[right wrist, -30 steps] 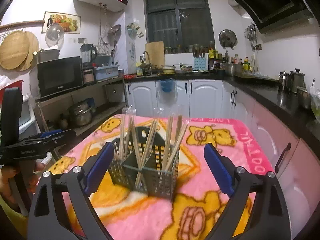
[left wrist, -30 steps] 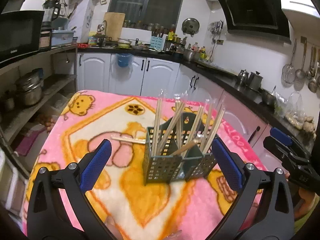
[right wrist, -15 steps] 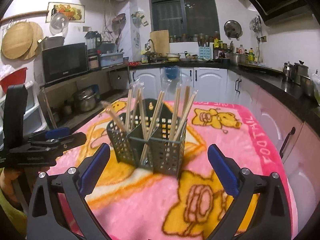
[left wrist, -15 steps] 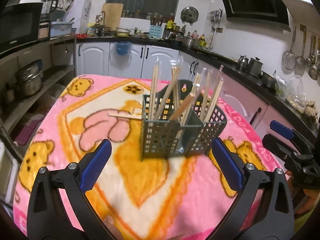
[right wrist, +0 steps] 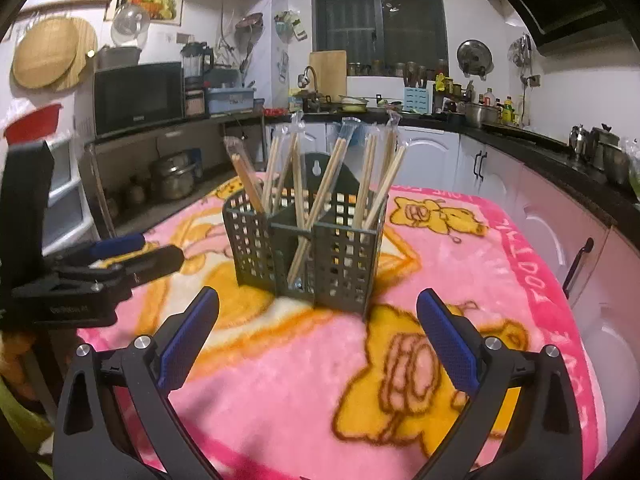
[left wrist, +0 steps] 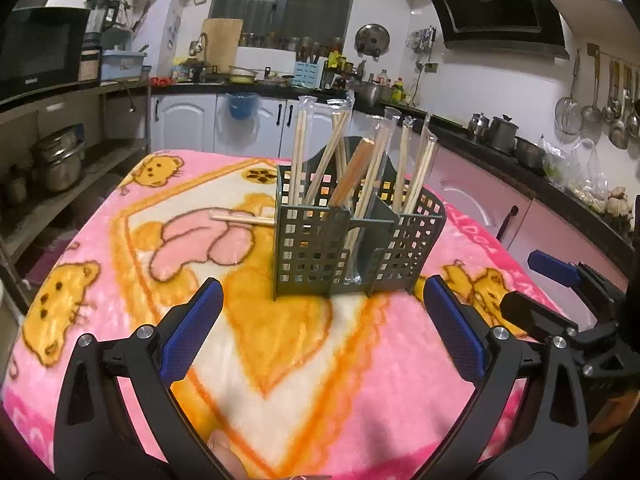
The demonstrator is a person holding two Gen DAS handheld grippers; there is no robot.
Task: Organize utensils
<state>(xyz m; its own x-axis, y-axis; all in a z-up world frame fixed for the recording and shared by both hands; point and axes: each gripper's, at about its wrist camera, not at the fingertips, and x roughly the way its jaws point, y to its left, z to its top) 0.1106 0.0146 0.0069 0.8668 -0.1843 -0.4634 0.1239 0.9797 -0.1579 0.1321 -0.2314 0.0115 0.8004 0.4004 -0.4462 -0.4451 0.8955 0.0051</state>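
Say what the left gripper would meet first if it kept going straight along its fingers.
Most likely the dark green utensil caddy, which stands dead ahead of the open left gripper, with only bare pink blanket between. It points downward, so it might touch blanket first; depth is unclear.

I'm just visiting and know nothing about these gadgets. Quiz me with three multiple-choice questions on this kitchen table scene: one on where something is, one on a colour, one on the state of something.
1. Where does the loose pair of chopsticks lie?
A. flat on the blanket beside the caddy
B. on the black counter
C. between the right gripper's pads

2. What colour are the pads of the left gripper?
A. red
B. blue
C. yellow

3. How does the right gripper stand?
A. shut on a chopstick
B. shut on the caddy's wall
C. open, with nothing between its pads

Answers:
1. A, the pair rests on the pink blanket just left of the dark green caddy.
2. B, both inner faces are blue.
3. C, its pads stand wide apart over bare blanket, short of the caddy.
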